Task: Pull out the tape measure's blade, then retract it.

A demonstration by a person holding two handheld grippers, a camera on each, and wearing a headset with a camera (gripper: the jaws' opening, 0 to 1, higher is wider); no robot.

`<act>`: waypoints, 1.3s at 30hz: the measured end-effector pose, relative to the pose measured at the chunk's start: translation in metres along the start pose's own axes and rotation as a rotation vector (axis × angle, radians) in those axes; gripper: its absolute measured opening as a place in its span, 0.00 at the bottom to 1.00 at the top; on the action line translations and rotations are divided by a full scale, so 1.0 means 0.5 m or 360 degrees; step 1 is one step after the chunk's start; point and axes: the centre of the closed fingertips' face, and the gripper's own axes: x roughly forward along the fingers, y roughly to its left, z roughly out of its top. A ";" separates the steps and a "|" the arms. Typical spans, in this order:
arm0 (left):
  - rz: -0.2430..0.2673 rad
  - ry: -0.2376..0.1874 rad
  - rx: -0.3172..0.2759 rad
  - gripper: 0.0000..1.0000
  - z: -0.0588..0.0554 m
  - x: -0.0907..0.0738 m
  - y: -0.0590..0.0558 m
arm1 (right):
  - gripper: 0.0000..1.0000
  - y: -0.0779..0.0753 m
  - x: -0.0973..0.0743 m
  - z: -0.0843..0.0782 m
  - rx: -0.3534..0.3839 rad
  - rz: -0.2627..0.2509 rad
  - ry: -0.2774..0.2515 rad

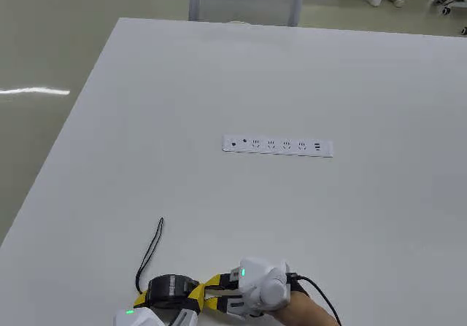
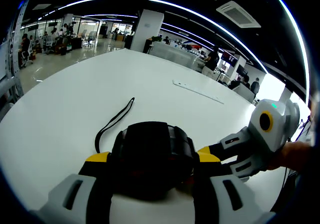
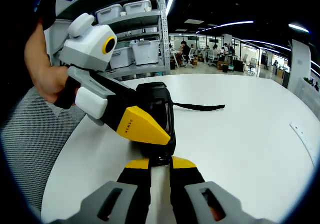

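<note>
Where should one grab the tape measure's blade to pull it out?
By the end hook at the tape measure's low mouth, head-on from that end, as the right gripper does: the left gripper clamps the case's flat sides, leaving it free.

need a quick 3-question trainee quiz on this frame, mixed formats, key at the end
1. Multiple choice: the left gripper is shut on what?
A) a mug
B) the tape measure
C) a screwdriver
2. True or false: the right gripper hangs well clear of the tape measure.
3. Short answer: what long white thing lies on the table beyond both grippers?

Key
1. B
2. False: its jaws stand pinched together right at the near end of the case.
3. The power strip.
</note>
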 end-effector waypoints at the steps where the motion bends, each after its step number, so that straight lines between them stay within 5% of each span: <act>1: -0.0001 -0.0002 0.0009 0.63 0.000 0.001 0.000 | 0.12 0.001 0.001 0.000 -0.0004 -0.0001 0.0003; 24: -0.0020 0.0041 0.0120 0.65 -0.007 0.003 -0.004 | 0.13 0.001 0.004 -0.005 -0.0033 -0.0038 0.0034; 39: -0.0049 0.0030 0.0193 0.68 0.009 0.001 -0.011 | 0.17 -0.003 0.004 -0.005 -0.0089 -0.0072 0.0060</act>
